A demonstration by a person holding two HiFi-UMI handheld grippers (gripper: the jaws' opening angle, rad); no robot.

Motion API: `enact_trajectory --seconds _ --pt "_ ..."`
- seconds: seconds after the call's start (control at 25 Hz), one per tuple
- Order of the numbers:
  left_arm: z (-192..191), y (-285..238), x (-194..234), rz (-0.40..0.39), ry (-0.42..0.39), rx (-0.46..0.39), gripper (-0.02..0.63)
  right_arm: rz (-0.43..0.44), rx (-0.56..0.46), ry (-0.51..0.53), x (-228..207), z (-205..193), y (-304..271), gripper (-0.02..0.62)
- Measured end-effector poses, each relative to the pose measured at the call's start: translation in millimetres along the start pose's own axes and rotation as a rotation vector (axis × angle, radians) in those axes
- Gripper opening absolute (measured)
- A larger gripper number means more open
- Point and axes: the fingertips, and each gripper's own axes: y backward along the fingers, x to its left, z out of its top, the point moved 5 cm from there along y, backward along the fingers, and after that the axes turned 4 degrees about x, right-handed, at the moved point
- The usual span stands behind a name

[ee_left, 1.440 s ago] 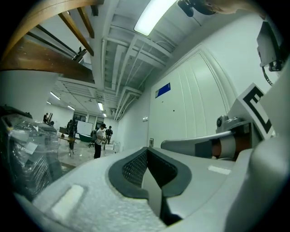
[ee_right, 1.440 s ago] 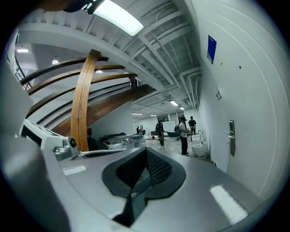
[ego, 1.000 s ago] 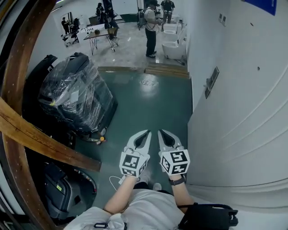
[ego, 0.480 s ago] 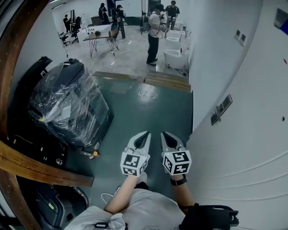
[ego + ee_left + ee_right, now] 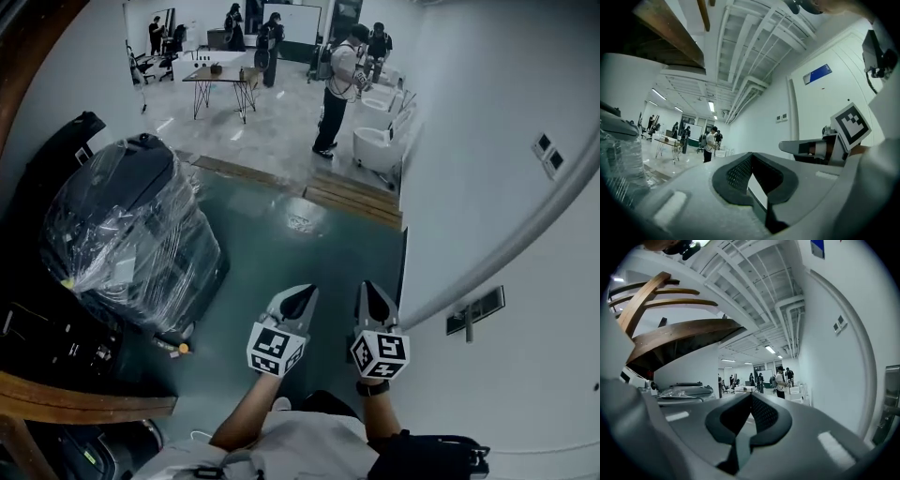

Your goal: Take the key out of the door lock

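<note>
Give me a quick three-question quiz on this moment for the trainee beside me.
1. True or false: the left gripper is holding something.
2. What stands to the person's left? A) plastic-wrapped machine B) ladder C) fridge
3. Fill in: the jaws of the right gripper stand ___.
Key: 1 false, it is shut and empty. 2 A. 3 together, with nothing between them.
</note>
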Motion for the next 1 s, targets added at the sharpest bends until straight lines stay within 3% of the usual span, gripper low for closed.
enact_trajectory --seconds 0.16,0.32,0.44,0.6,0.84,1.0 --pt "-8.0 -56.2 21.8 -0.038 0.018 0.01 0.0 0.017 0.024 -0.009 -21.6 -6.5 -59.8 0.003" --pt "1.2 -131.2 37.7 -0.1 -0.014 -0.004 0.0 0.042 0.024 -0.023 -55.5 -2.3 -123.2 0.003" --pt "20.0 -195.0 29.3 -0.157 -0.049 0.0 0.0 0.032 0.024 -0.037 -103.9 22.1 -159.5 0.003" --pt "39.4 -272.6 23.6 -0.245 -0.117 -0.024 -0.001 0.028 -0.042 0.02 -158.5 53.7 -201.4 0.003" --pt "20.2 -369.4 18.3 -0.391 -0.085 0.036 0.0 -0.09 0.011 -0.053 -229.9 30.5 -235.4 0.003" --pt "10.1 -451.9 10.4 -0.521 -0.062 0.064 0.0 -0.239 0.003 -0.047 -288.2 30.9 -248.8 0.003"
